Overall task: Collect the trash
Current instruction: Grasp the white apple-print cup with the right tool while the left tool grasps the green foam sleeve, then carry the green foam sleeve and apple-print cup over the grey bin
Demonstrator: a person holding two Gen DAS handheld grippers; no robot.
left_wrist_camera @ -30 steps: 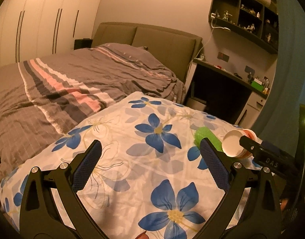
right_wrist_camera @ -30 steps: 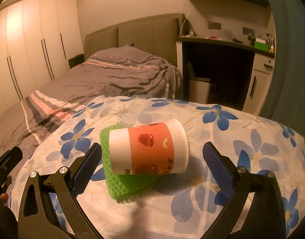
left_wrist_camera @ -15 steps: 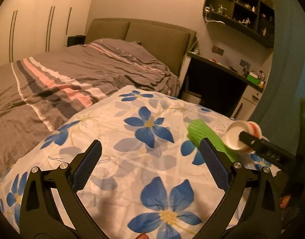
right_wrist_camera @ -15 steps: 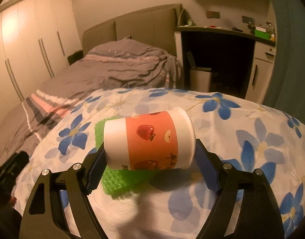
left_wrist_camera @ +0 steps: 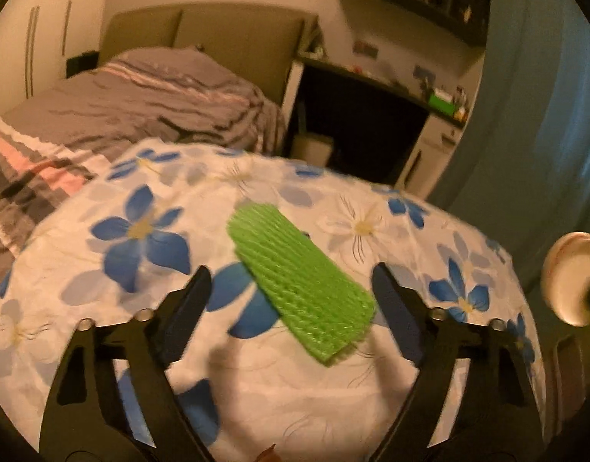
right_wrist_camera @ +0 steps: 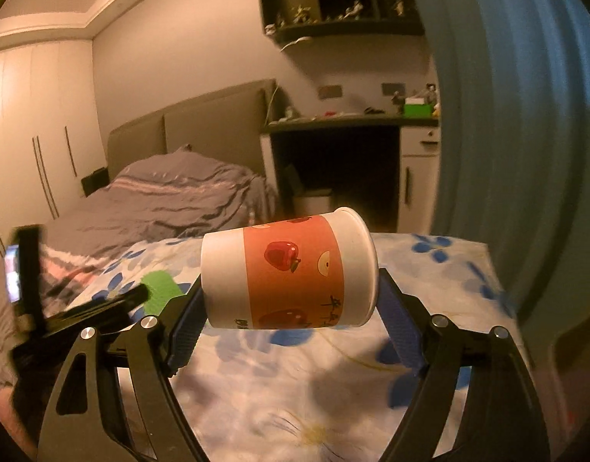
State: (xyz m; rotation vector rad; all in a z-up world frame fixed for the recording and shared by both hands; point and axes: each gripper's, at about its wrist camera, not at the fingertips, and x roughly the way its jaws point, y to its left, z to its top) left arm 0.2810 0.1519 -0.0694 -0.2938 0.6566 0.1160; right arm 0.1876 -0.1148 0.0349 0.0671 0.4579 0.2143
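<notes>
My right gripper (right_wrist_camera: 291,300) is shut on a white paper cup with an orange apple band (right_wrist_camera: 291,273), held sideways above the flowered blanket (right_wrist_camera: 295,385). The cup's rim also shows in the left wrist view (left_wrist_camera: 572,277) at the far right. A green foam net sleeve (left_wrist_camera: 298,277) lies flat on the blanket (left_wrist_camera: 102,288), just ahead of and between the open fingers of my left gripper (left_wrist_camera: 291,300). In the right wrist view a bit of the sleeve (right_wrist_camera: 160,292) shows behind the left gripper (right_wrist_camera: 98,308).
A bed with a grey striped duvet (left_wrist_camera: 121,107) lies to the left. A dark desk (right_wrist_camera: 341,123) with a small white bin (right_wrist_camera: 314,204) under it stands behind. A blue curtain (right_wrist_camera: 506,134) hangs at the right. Wardrobes (right_wrist_camera: 33,154) line the left wall.
My right gripper closed on the cup and lifted it off the green sleeve. My left gripper swung right, so the sleeve now lies between its fingers.
</notes>
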